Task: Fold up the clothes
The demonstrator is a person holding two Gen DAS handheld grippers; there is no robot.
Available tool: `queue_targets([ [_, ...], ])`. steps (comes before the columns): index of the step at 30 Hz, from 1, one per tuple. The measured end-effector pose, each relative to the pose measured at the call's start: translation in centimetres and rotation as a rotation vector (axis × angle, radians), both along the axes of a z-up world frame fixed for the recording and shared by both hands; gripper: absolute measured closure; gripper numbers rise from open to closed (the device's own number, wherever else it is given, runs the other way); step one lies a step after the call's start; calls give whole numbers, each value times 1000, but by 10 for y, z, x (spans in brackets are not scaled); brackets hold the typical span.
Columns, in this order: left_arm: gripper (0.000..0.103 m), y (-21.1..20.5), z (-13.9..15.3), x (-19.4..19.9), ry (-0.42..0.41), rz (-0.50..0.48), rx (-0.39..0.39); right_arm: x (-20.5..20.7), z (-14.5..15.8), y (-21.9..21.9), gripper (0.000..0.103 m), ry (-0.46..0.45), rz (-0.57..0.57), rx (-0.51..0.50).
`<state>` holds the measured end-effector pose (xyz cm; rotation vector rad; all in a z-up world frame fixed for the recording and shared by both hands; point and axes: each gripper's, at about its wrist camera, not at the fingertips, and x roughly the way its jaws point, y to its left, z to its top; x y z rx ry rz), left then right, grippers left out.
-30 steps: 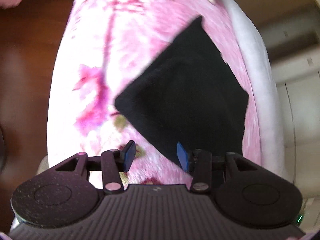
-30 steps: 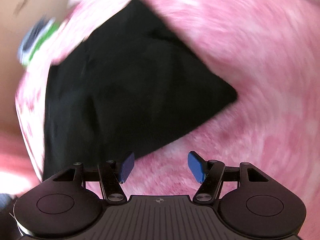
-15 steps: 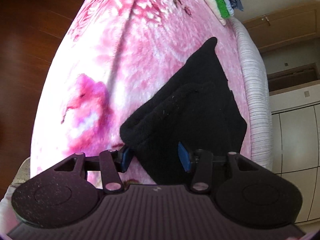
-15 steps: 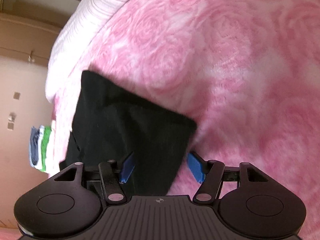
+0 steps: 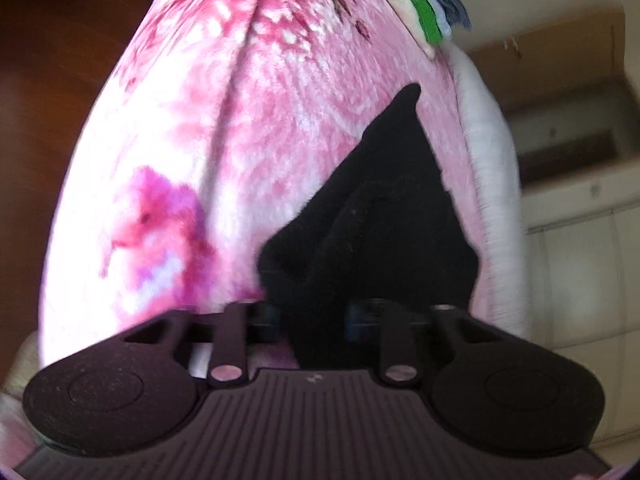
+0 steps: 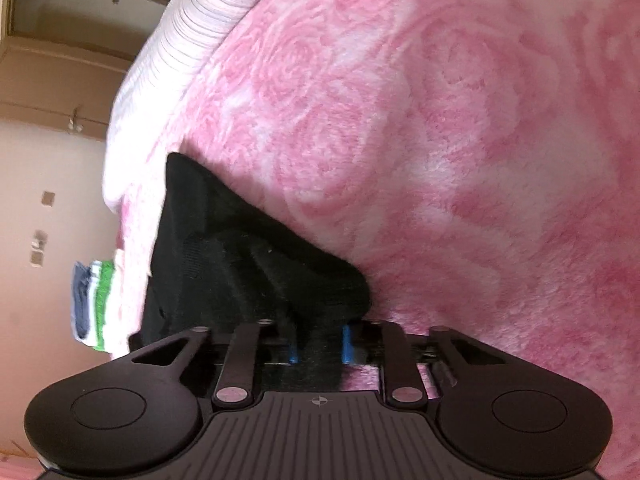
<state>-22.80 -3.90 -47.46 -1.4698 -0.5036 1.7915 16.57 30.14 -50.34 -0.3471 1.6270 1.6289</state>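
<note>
Both the left tool [image 5: 312,322] and right tool [image 6: 320,344] have just closed, each pinching the black garment [image 5: 384,216] lying partly folded ahead on the pink bed [image 6: 460,140], so folds remain.

Each wrist camera looks down along its fingers, close over the pink blanket [image 5: 280,128]. Both share the black garment [image 6: 248,264] and the far folded stack [image 5: 420,4].

Black garment [image 5: 384,216], folded, bunched, lying on pink floral blanket [image 5: 280,100].

No readable text, label, brand, number or sign appears in either view.
</note>
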Motion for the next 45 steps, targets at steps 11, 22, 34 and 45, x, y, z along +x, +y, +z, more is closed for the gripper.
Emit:
queue_targets([
  [11,92,0,47,6,161,-139,-47,-6,51,-8,95,-130,148,73],
  [22,92,-101,67,42,89,-168,-164,55,69,-91,95,-201,233,-73],
  [34,92,-89,138,22,-11,-146,-75,72,137,-96,95,-107,244,-147],
  [45,72,81,178,-58,61,-138,155,-48,193,46,71,20,169,108],
])
